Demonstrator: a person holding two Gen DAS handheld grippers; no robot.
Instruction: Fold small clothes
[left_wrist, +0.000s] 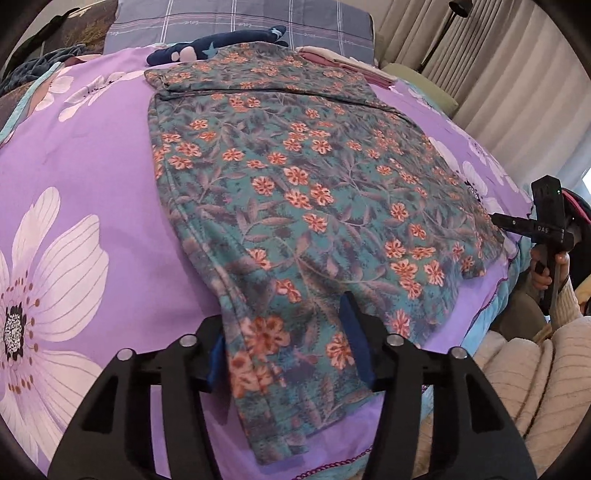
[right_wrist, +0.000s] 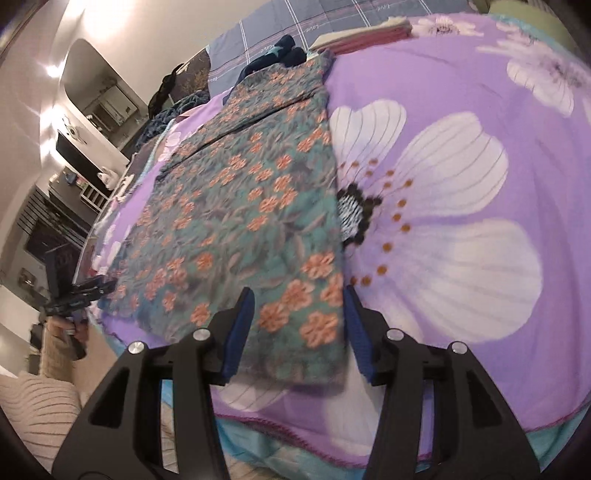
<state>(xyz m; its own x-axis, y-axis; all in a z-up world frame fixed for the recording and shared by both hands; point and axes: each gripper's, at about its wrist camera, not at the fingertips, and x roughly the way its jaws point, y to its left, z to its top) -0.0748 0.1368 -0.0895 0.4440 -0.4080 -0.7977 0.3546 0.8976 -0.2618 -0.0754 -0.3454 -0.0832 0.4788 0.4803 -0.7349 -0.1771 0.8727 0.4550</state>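
Observation:
A teal garment (left_wrist: 303, 177) printed with orange flowers lies flat on a purple bedcover (left_wrist: 92, 155) with large white flowers; its far end is folded over. My left gripper (left_wrist: 286, 347) straddles the garment's near left corner, blue pads (left_wrist: 356, 343) apart, cloth lying slack between them. My right gripper (right_wrist: 299, 332) straddles the near right corner of the garment (right_wrist: 236, 206) in the same way, with its pads (right_wrist: 240, 328) not pressing. Each gripper also shows in the other's view: the right gripper (left_wrist: 532, 225) at the garment's right edge, the left gripper (right_wrist: 81, 291) at its left edge.
A navy star-print cloth (left_wrist: 221, 46) and a folded pink stack (left_wrist: 351, 64) lie at the far end before a checked grey pillow (left_wrist: 240, 22). Curtains (left_wrist: 498, 74) hang on the right. The bed's near edge (right_wrist: 295, 435) runs just below the grippers. A cream knit sleeve (left_wrist: 524, 369) is close by.

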